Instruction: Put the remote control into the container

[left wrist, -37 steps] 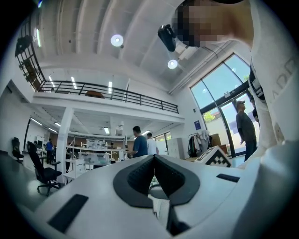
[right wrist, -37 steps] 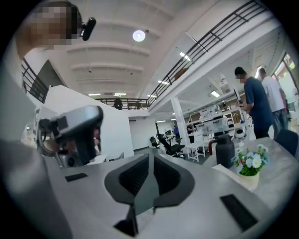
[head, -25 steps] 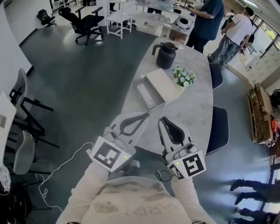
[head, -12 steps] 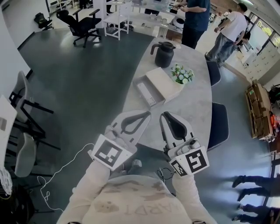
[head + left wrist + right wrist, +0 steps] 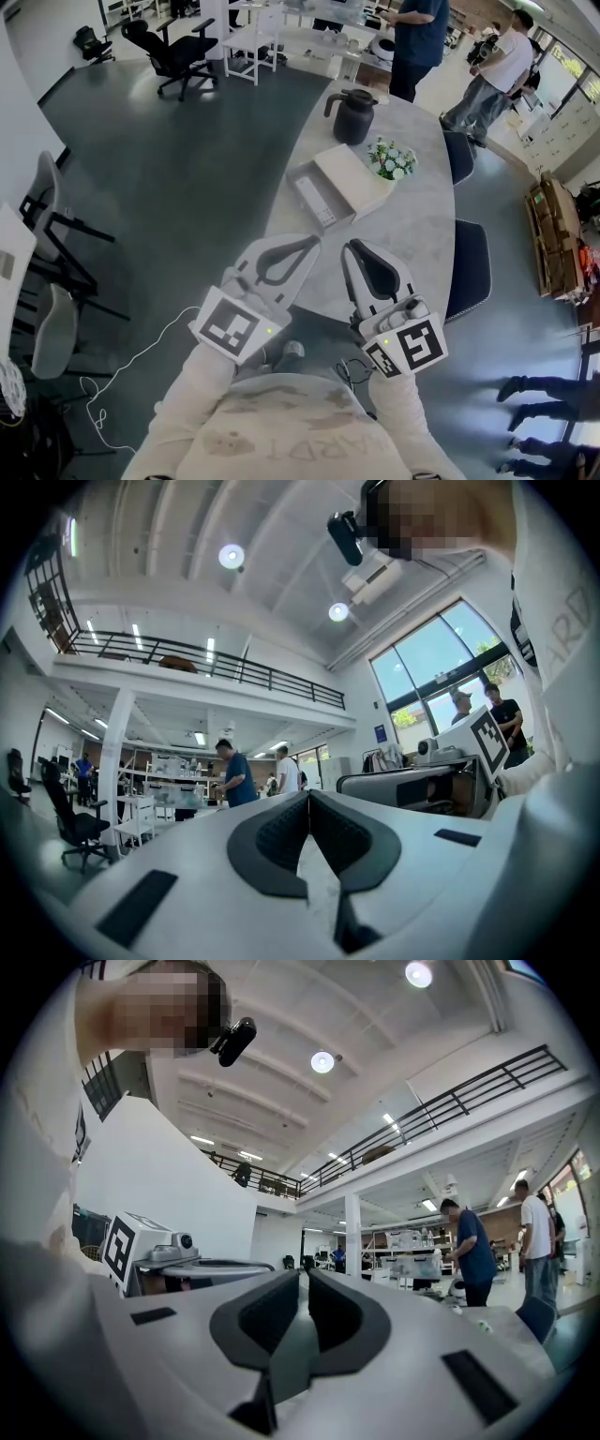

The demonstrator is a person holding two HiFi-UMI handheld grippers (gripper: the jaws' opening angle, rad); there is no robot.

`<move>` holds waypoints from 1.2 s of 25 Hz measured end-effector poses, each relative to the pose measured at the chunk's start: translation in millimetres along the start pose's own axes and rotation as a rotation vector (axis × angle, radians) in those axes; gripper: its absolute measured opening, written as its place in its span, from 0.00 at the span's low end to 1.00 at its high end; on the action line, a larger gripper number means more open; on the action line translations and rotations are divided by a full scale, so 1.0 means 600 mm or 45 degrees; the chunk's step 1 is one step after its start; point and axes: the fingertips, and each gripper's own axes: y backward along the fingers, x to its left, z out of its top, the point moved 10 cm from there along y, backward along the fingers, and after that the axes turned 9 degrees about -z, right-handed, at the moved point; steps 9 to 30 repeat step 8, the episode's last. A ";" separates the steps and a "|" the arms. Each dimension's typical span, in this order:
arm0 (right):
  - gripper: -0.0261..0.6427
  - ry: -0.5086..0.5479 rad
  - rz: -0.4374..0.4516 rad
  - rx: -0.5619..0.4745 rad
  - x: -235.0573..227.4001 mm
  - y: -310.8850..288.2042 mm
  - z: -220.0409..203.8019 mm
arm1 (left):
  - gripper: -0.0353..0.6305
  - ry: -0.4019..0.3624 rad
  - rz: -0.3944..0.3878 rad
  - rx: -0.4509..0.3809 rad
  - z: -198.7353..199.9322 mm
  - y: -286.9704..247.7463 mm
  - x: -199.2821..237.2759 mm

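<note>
A long white remote control [image 5: 312, 202] lies inside an open white box [image 5: 298, 178] on the pale curved table [image 5: 412, 225]. The box's beige lid [image 5: 352, 178] rests beside it to the right. My left gripper [image 5: 316, 241] is held at the table's near edge, well short of the box, shut and empty. My right gripper [image 5: 347, 247] is beside it, also shut with nothing in it. In the left gripper view the left gripper's [image 5: 307, 796] black pads meet at the tips. The right gripper's [image 5: 303, 1275] pads stand almost together in its own view.
A small pot of white flowers [image 5: 392, 159] stands just right of the box, and a black jug [image 5: 354, 116] sits farther back. Dark chairs [image 5: 466, 267] line the table's right side. Two people [image 5: 422, 42] stand beyond the far end. A white cable [image 5: 131, 361] trails on the floor at left.
Both grippers stay where they were, shut. The remote and box have not moved; only the head view has shifted slightly.
</note>
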 end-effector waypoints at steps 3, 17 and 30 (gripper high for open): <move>0.10 -0.003 -0.001 0.001 -0.002 0.001 0.000 | 0.07 0.001 0.004 0.003 0.002 -0.001 0.000; 0.10 -0.005 -0.002 -0.003 -0.008 -0.001 0.000 | 0.07 -0.003 0.009 0.005 0.000 -0.005 0.004; 0.10 -0.005 -0.002 -0.003 -0.008 -0.001 0.000 | 0.07 -0.003 0.009 0.005 0.000 -0.005 0.004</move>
